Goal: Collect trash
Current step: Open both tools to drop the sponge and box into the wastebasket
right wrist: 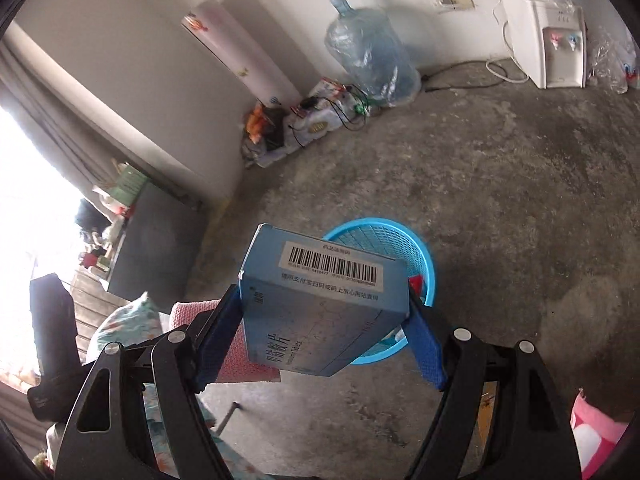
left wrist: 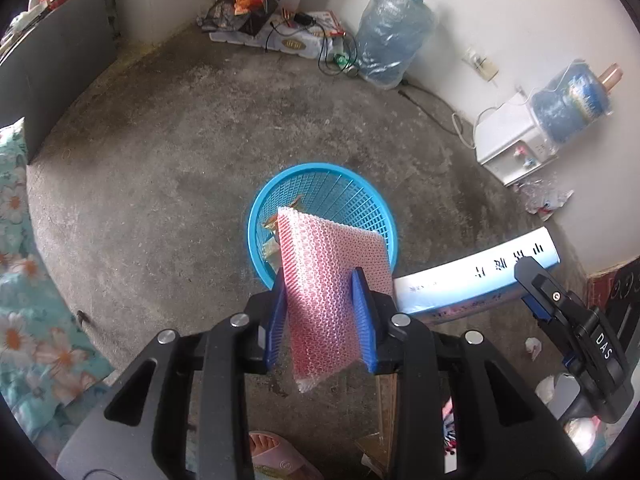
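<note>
The bin (left wrist: 322, 216) lies just ahead, below both grippers: left (left wrist: 322, 312) pinches bubble wrap (left wrist: 332, 280), right (right wrist: 324, 320) clamps a box (right wrist: 320, 300).

Two wrist fisheyes, steeply downward, both near the blue basket (left wrist: 256, 216).

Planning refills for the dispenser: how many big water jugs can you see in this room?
2: one water jug stands on the floor by the wall, another jug sits atop the white dispenser. Others may be hidden.
</note>
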The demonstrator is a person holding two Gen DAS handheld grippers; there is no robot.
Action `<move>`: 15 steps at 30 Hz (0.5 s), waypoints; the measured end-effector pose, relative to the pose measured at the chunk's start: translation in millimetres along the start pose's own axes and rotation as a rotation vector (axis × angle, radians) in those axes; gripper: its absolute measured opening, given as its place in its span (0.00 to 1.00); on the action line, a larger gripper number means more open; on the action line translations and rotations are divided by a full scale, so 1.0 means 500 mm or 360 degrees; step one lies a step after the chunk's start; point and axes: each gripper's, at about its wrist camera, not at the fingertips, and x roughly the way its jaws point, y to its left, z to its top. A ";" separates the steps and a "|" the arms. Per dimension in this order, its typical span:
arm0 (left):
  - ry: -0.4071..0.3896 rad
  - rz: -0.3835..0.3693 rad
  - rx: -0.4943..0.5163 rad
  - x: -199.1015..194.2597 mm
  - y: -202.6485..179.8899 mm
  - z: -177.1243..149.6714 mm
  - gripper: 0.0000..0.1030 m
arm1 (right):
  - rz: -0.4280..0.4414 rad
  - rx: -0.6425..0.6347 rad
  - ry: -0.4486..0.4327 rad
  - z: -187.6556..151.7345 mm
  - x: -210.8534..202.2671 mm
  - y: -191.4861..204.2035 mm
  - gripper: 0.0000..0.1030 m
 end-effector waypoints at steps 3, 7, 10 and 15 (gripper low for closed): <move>0.0072 0.0036 -0.0095 0.075 0.006 0.011 0.43 | -0.0048 0.0002 0.0101 0.013 0.092 -0.032 0.76; 0.0085 0.0016 -0.0289 0.120 0.034 0.011 0.50 | -0.0110 0.0134 0.0228 0.003 0.174 -0.095 0.76; 0.0089 0.0001 -0.0300 0.119 0.037 0.004 0.50 | -0.0094 0.0228 0.0219 -0.019 0.173 -0.128 0.76; 0.0051 -0.0016 -0.0232 0.077 0.030 0.000 0.50 | -0.0047 0.0292 0.0142 -0.049 0.128 -0.145 0.76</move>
